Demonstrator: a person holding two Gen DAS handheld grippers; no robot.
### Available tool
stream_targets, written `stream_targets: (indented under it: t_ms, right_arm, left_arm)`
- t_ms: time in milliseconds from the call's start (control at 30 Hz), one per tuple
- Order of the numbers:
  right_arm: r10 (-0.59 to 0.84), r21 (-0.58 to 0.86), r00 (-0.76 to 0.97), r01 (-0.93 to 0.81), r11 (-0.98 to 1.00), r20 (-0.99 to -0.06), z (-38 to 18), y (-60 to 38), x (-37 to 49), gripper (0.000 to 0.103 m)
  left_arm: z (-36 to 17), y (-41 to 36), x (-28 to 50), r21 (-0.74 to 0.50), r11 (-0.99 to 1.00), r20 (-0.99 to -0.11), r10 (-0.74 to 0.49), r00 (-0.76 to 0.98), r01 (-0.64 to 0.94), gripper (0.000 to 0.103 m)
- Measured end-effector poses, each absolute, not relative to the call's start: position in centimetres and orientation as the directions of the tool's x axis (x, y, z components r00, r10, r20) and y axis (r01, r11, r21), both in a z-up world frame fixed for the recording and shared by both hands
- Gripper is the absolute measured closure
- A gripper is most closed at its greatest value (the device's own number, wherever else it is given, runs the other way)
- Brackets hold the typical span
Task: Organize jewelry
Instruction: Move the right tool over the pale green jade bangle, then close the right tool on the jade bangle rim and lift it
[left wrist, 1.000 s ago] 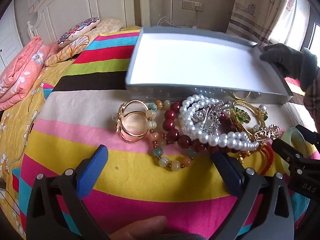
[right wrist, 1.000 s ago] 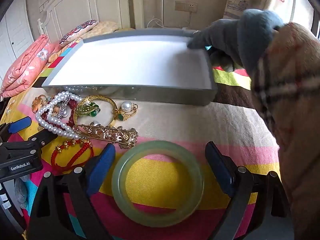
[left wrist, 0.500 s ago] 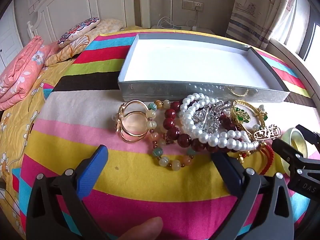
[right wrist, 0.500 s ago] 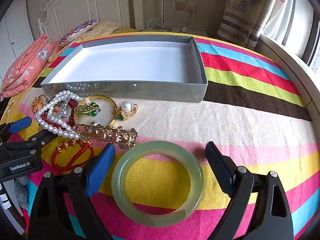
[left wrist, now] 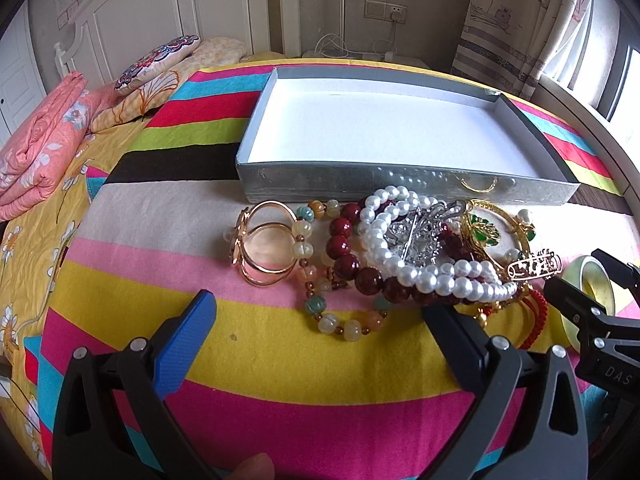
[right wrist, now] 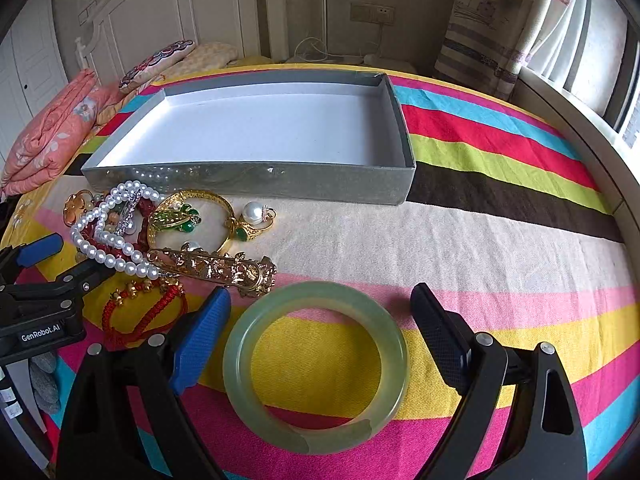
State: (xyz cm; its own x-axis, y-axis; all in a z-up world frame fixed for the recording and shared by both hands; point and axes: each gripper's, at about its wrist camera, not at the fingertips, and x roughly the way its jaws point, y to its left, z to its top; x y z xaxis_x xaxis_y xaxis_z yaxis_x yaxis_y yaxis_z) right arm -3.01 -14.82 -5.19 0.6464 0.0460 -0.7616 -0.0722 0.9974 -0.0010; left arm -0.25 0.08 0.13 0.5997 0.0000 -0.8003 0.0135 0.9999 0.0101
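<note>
A bed covered with a striped bedspread (left wrist: 132,312) in pink, yellow, red, green, blue, black and cream carries everything; behind it stand a white panelled headboard (left wrist: 160,20), a folded pink quilt (left wrist: 44,140) and an embroidered pillow (left wrist: 158,60), with a curtain (right wrist: 492,28) by the window on the right and a wall socket (left wrist: 386,10) between.

A shallow grey box (right wrist: 256,180) with a white floor lies open on the bedspread, nothing in it. Just in front of its near wall lies a tangled heap of jewelry: a pearl necklace (left wrist: 416,272) draped over dark red beads (left wrist: 348,252), a multicolored bead bracelet (left wrist: 320,304), a gold cuff (left wrist: 264,248) at the left end, a gold bangle with green stones (right wrist: 180,216), a pearl pendant (right wrist: 256,212), a gold filigree brooch (right wrist: 216,266) and a red cord bracelet (right wrist: 144,316). A pale green jade bangle (right wrist: 316,368) lies flat, apart from the heap.

The left gripper (left wrist: 320,312) hovers low before the heap, fingers spread and holding nothing. The right gripper (right wrist: 320,308) has its fingers released wide on either side of the jade bangle, not touching it.
</note>
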Motion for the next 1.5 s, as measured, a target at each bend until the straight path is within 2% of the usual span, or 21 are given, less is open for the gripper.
stream_targets:
  t_ms: [400,433,1500]
  right_arm:
    - [0.046,-0.002,0.647,-0.072,0.997,-0.761,-5.1,-14.79,-3.11,0.015]
    - [0.051,0.002,0.632,-0.078,0.997,-0.773,-5.29,-14.73,-2.92,0.004]
    - [0.05,-0.001,0.634,-0.08,0.997,-0.772,-5.55,-14.39,-2.63,0.004]
  left_arm:
    - [0.12,0.08,-0.26,0.01,1.0,-0.8,0.0,0.6,0.014,0.002]
    - [0.14,0.1,-0.3,0.01,1.0,-0.8,0.0,0.6,0.014,0.002]
    - [0.12,0.08,-0.27,0.01,1.0,-0.8,0.0,0.6,0.013,0.002]
